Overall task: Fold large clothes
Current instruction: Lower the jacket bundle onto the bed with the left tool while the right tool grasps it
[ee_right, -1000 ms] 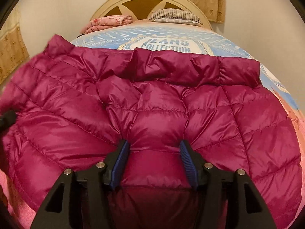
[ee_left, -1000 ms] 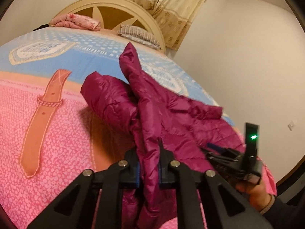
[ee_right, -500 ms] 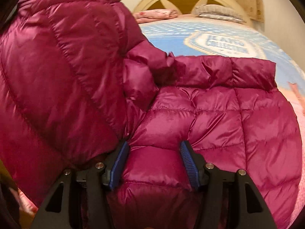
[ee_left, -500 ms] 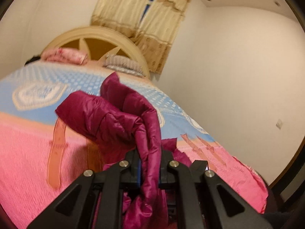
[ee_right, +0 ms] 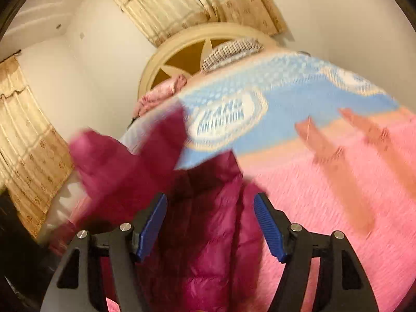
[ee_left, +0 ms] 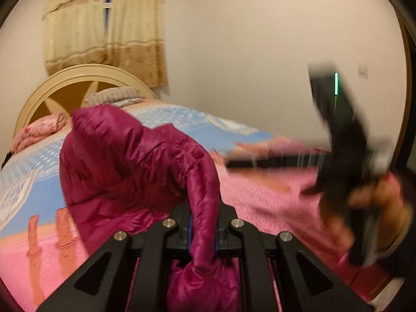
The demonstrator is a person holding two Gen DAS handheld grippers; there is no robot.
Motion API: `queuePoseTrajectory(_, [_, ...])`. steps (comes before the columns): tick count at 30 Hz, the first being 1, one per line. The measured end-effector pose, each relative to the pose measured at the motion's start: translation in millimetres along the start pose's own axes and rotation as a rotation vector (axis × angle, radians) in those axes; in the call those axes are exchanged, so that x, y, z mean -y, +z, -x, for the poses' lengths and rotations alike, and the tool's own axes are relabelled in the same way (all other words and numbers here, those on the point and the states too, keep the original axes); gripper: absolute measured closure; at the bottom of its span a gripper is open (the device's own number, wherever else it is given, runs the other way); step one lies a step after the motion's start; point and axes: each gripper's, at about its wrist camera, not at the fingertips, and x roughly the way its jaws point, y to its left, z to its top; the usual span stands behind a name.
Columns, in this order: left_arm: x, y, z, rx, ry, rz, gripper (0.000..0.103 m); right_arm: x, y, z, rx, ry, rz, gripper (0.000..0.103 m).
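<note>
The left gripper is clamped tight on a narrow fold of the magenta puffer jacket, its fingers pressed against the fabric on both sides with no gap showing. From that pinch the jacket rises in a bunched hump and drapes down toward the bed, with more of it hanging below the gripper at the bottom of the left wrist view. The right gripper has its blue-padded fingers spread wide; jacket fabric lies in the gap between them, but the pads do not press on it. In the right wrist view the jacket runs up from between the fingers and off to the left in a blurred mass over the pink and blue bedspread. In the left wrist view the right gripper appears as a blurred dark shape held by a hand, above the pink part of the bed and apart from the jacket. A striped pillow and a pink pillow lie by the rounded headboard.
</note>
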Motion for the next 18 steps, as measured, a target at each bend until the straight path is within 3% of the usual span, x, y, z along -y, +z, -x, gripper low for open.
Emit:
queuePoseTrajectory(5, [23, -19, -25, -0.043, 0.023, -0.091, 0.092, -20, 19, -7, -0.032, 0.078, 0.079, 0.034])
queuePoseTrajectory(9, [27, -27, -30, -0.054, 0.034, -0.124, 0.091, -44, 31, -31, -0.128, 0.108, 0.156, 0.038])
queuePoseTrajectory(10, [31, -28, -27, -0.053, 0.037, -0.131, 0.088, -39, 34, -41, -0.168, 0.103, 0.166, 0.044])
queuePoseTrajectory(13, [35, -28, -15, -0.042, 0.058, -0.145, 0.078, -43, 29, -67, -0.224, -0.001, 0.211, 0.081])
queuePoseTrajectory(15, [37, -26, 11, -0.003, 0.06, -0.147, 0.055, -28, 31, -72, -0.228, -0.017, 0.171, 0.083])
queuePoseTrajectory(16, [36, -27, 24, 0.018, 0.069, -0.141, 0.029, -22, 31, -73, -0.226, -0.033, 0.153, 0.083])
queuePoseTrajectory(17, [33, -27, 42, 0.062, 0.084, -0.126, 0.008, -19, 30, -73, -0.222, -0.064, 0.155, 0.083])
queuePoseTrajectory(18, [28, -27, 60, 0.107, 0.094, -0.11, 0.004, -16, 28, -73, -0.22, -0.091, 0.155, 0.083])
